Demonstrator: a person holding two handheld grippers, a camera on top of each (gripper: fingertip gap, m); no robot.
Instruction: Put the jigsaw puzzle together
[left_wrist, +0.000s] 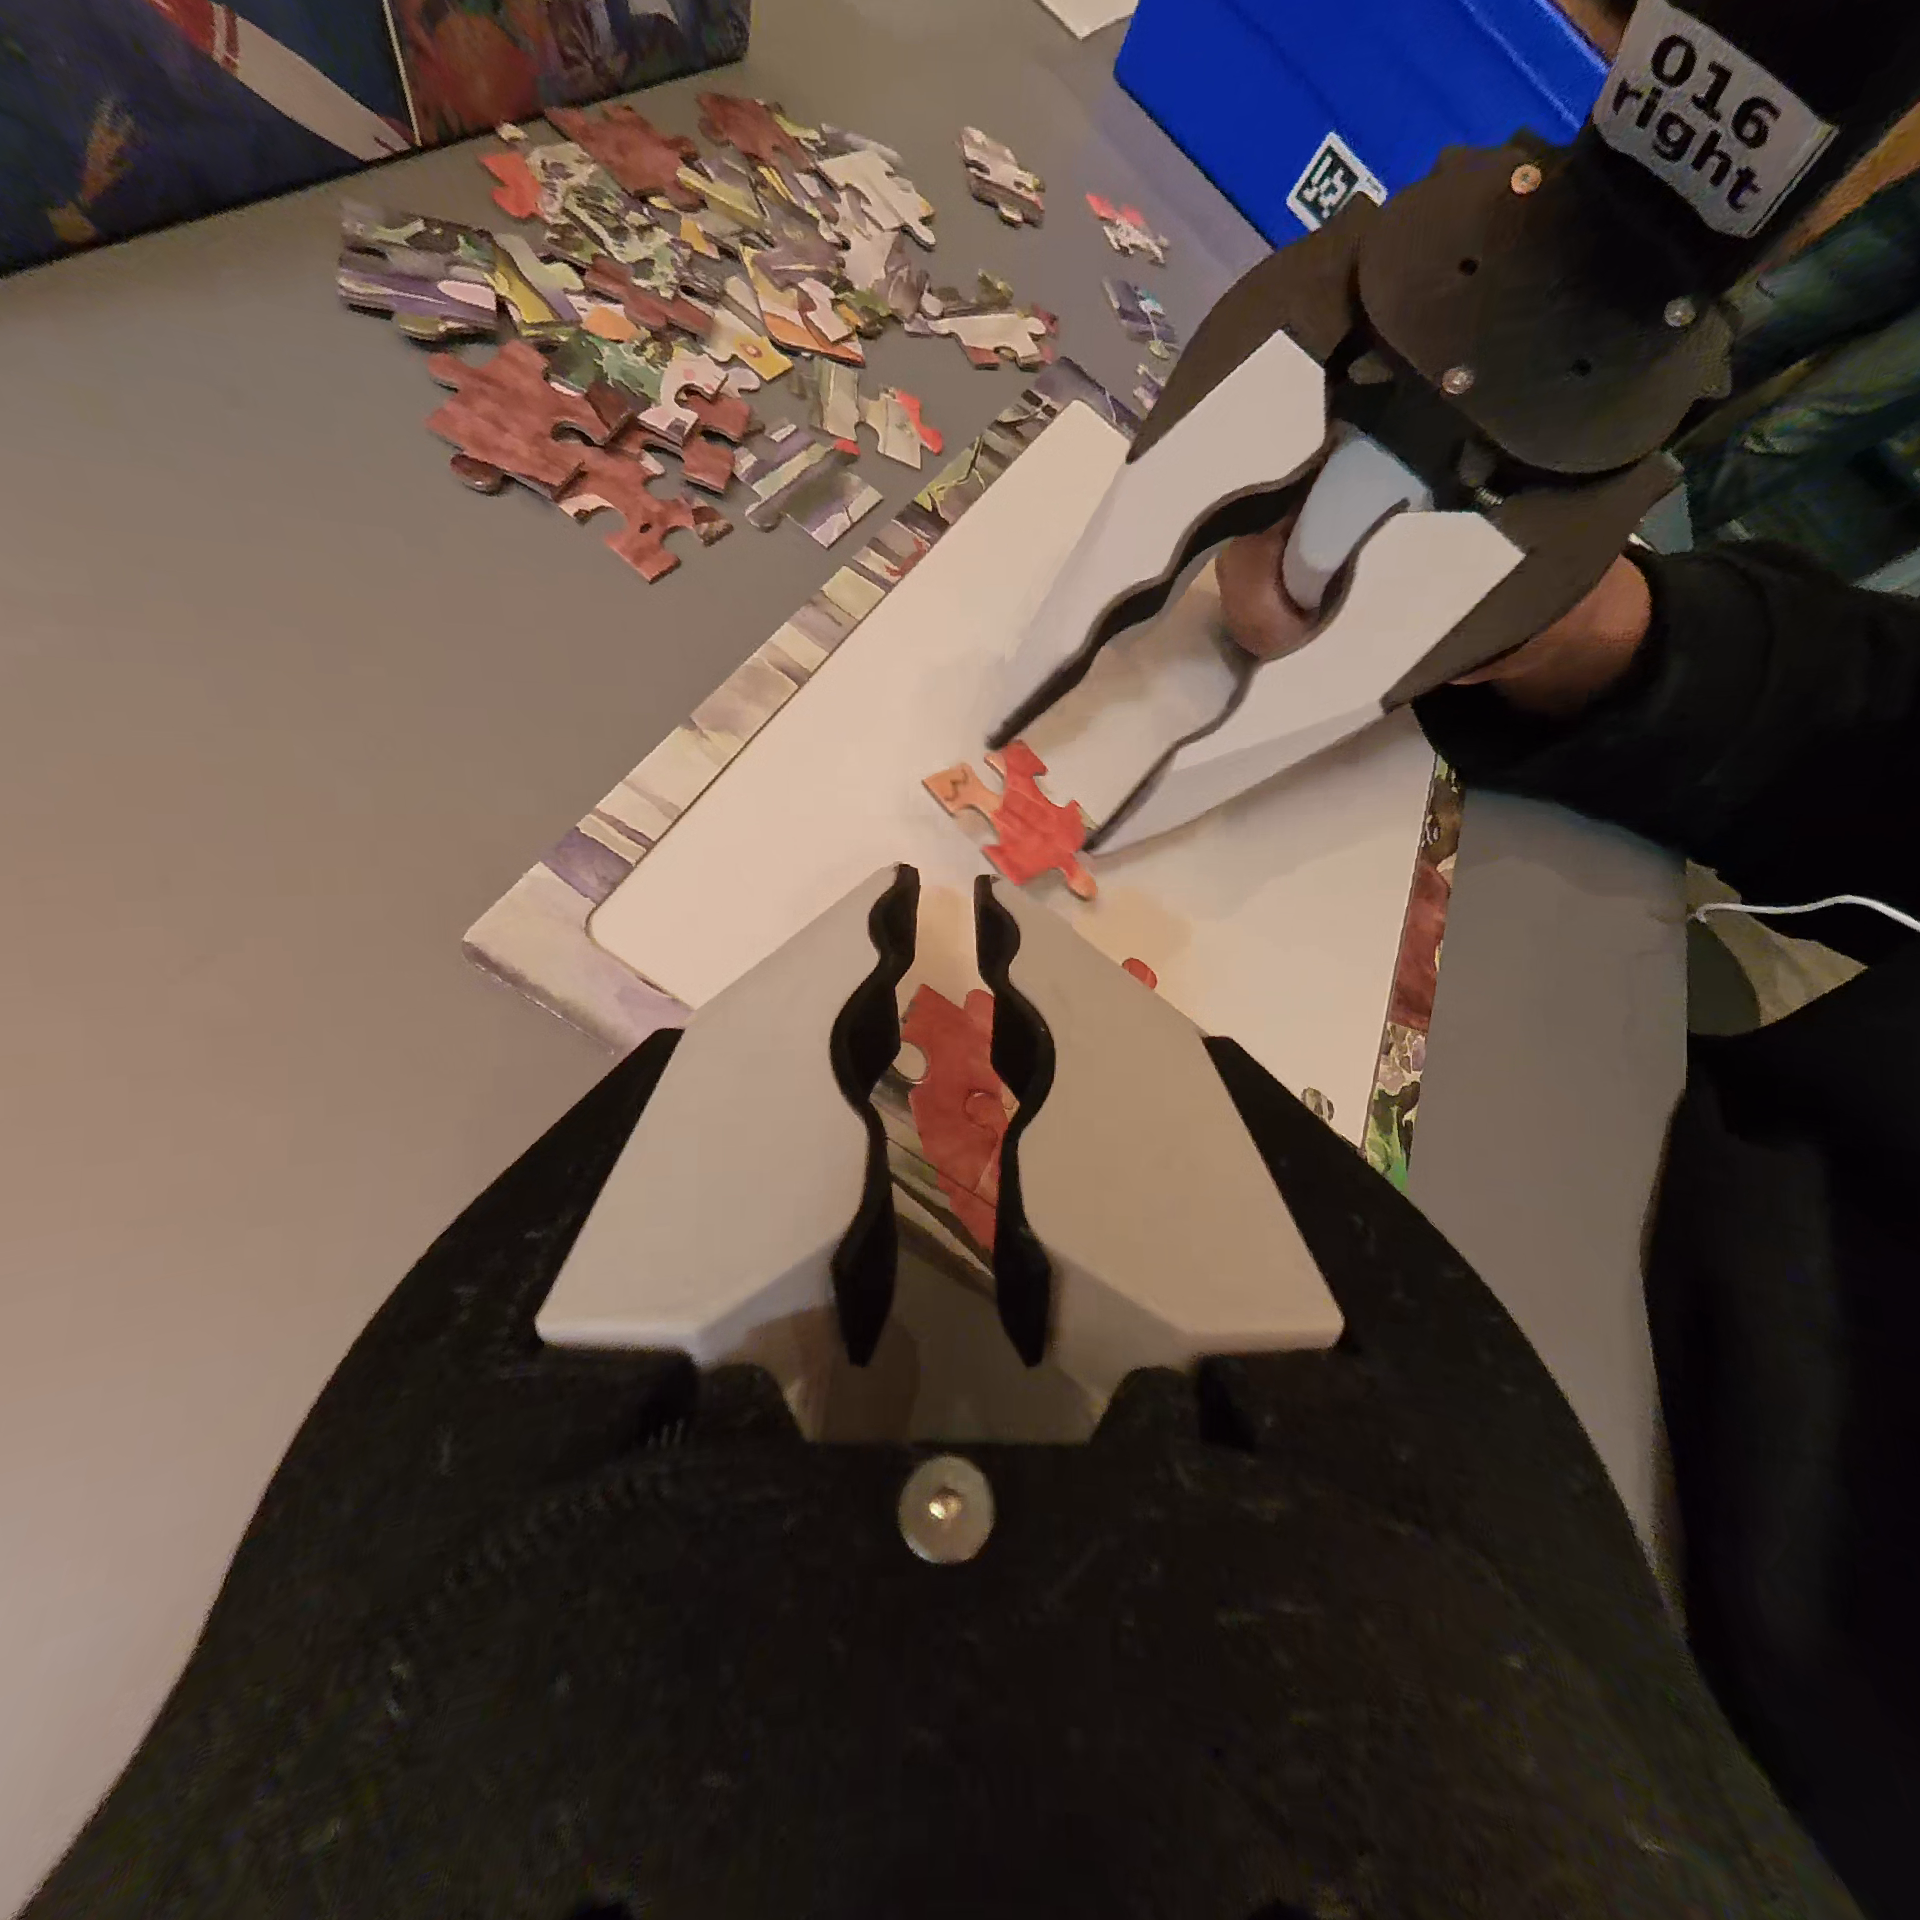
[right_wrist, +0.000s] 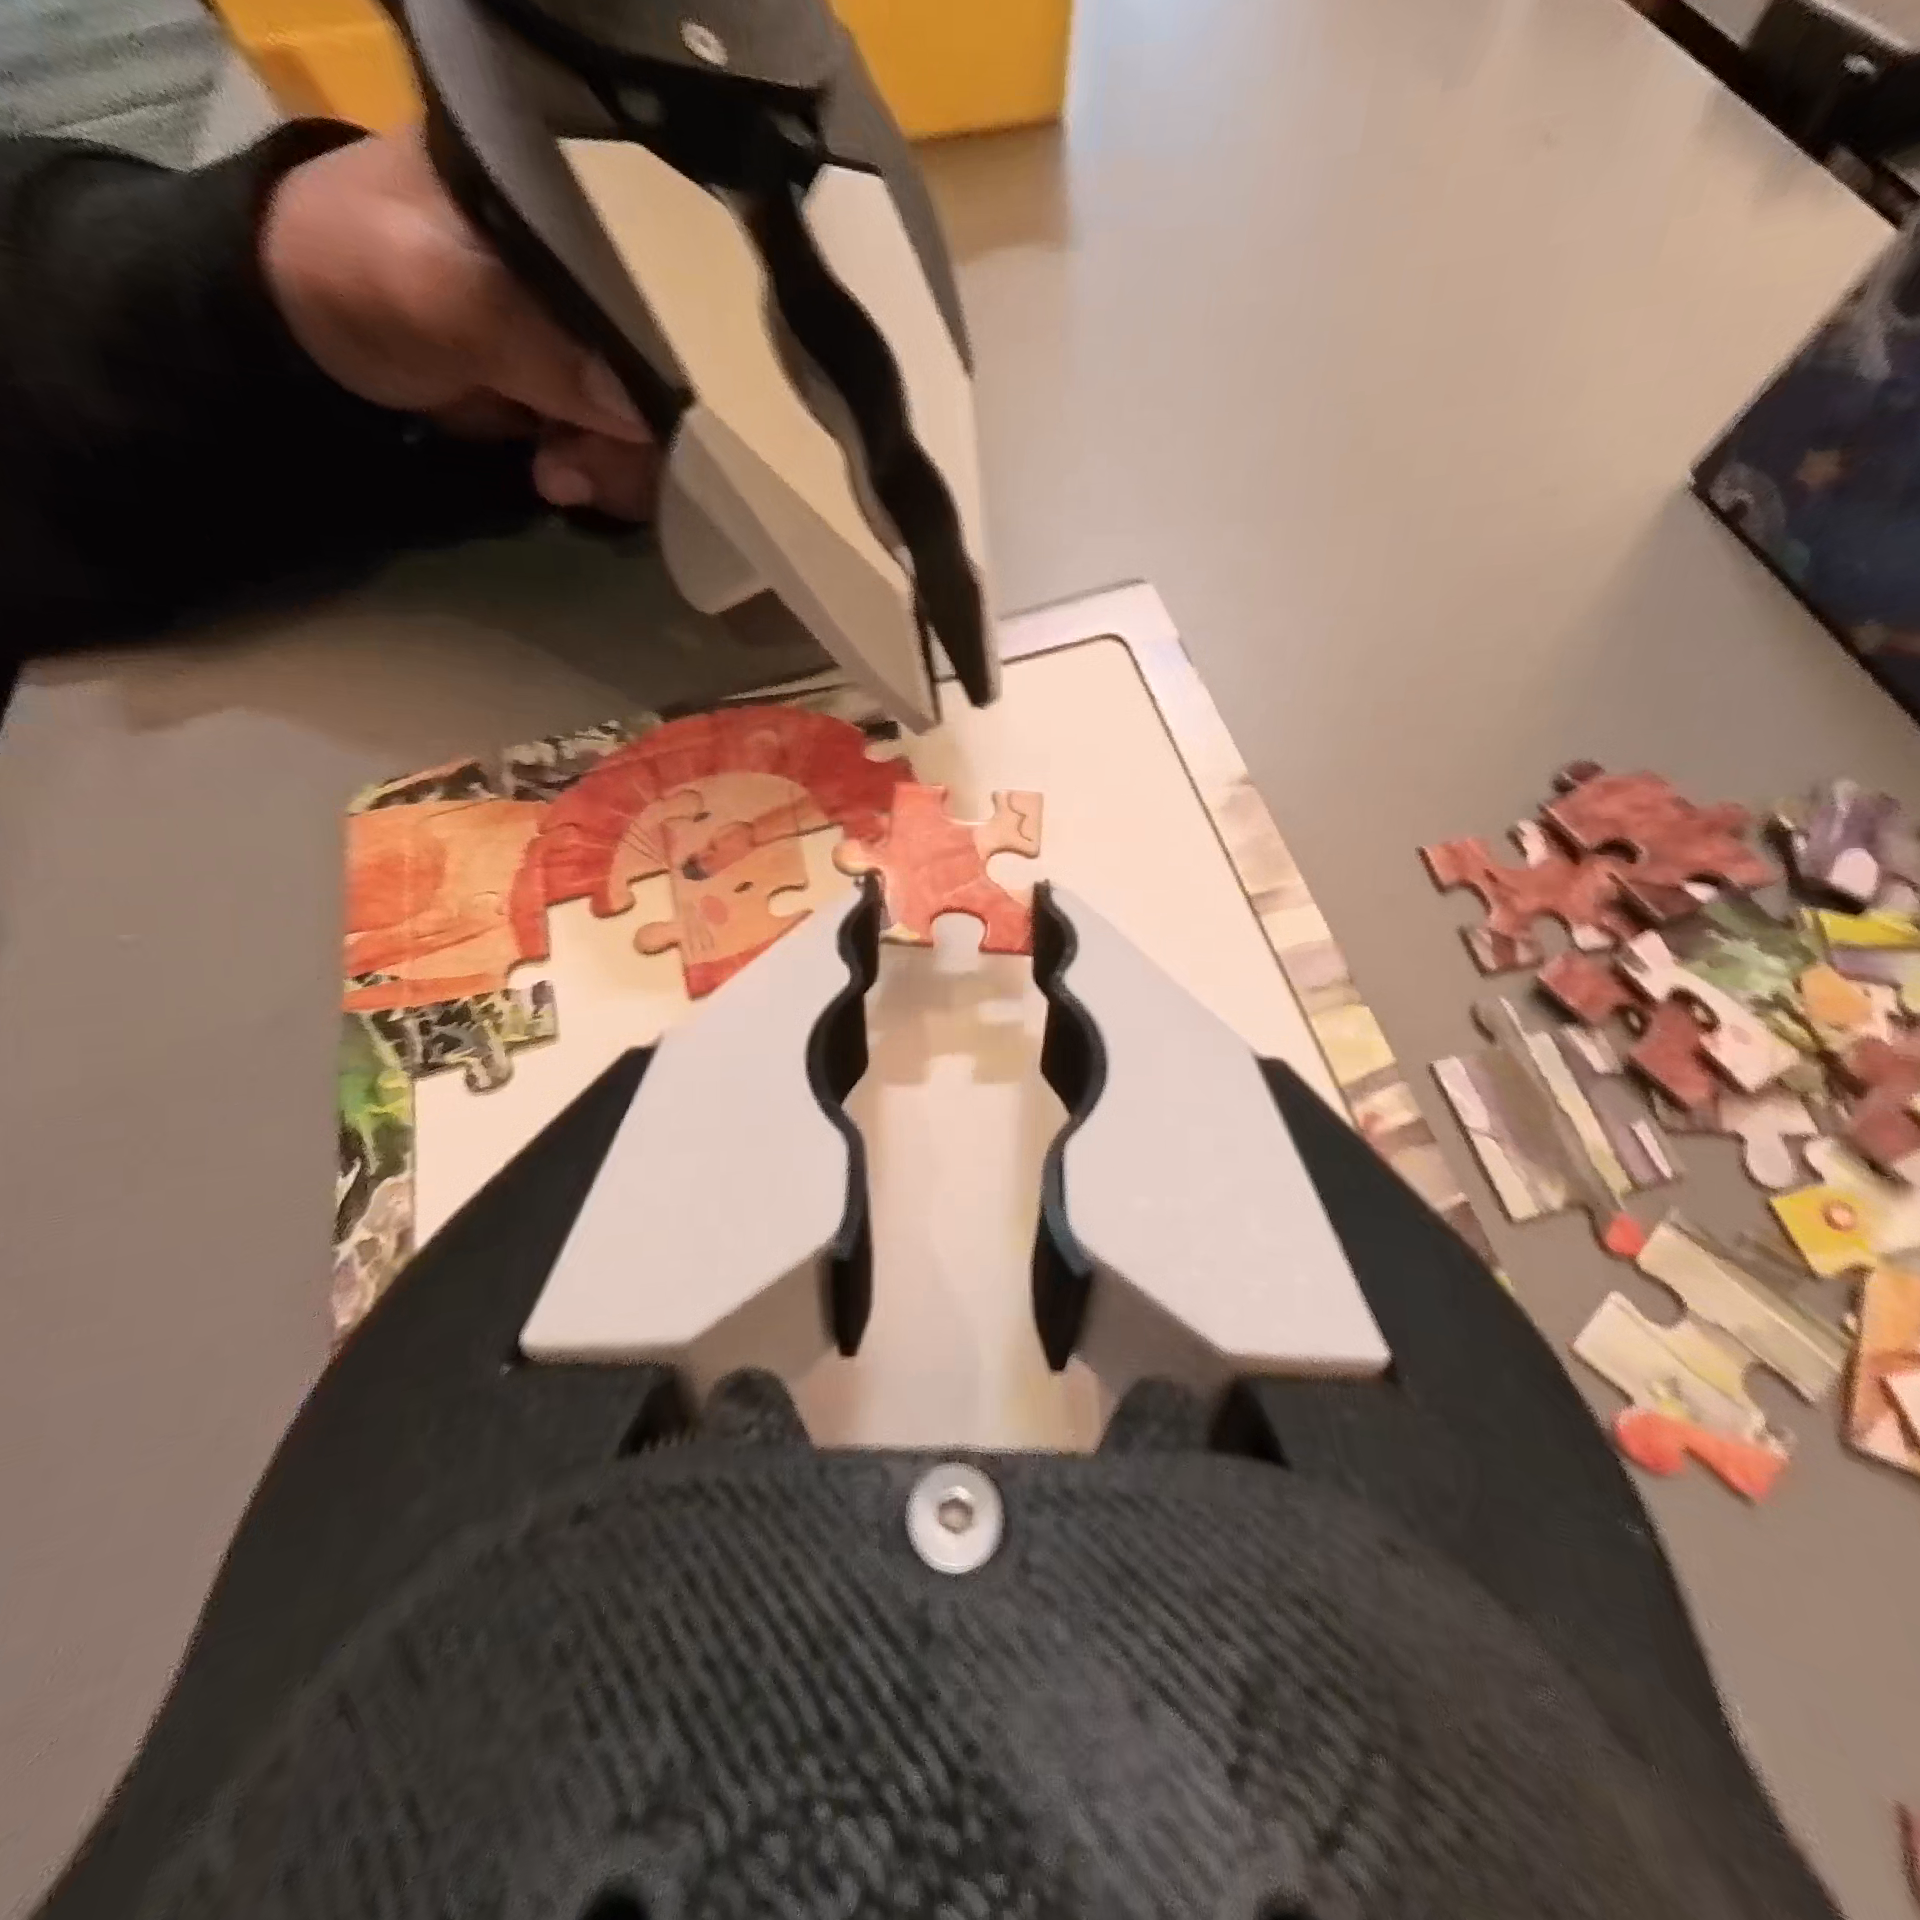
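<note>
Here the right gripper tilts down, jaws spread around a red puzzle piece lying on the white puzzle tray; the left gripper, jaws parted and empty, hovers opposite. Only the right wrist view shows the assembled lion section.

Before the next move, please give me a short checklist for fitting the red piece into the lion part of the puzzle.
1. Red piece lies on the white tray, touching the assembled lion section: ok.
2. Piece fully seated in the lion section: not ok; it looks angled, not interlocked.
3. Right gripper open, fingertips either side of the piece's near edge: ok.
4. Left gripper clear of the piece, hovering just beyond it, jaws nearly closed and empty: ok.
5. Whether the right fingertips actually touch the piece: cannot tell.
6. Loose pieces pile on the table, off the tray: ok.
</note>
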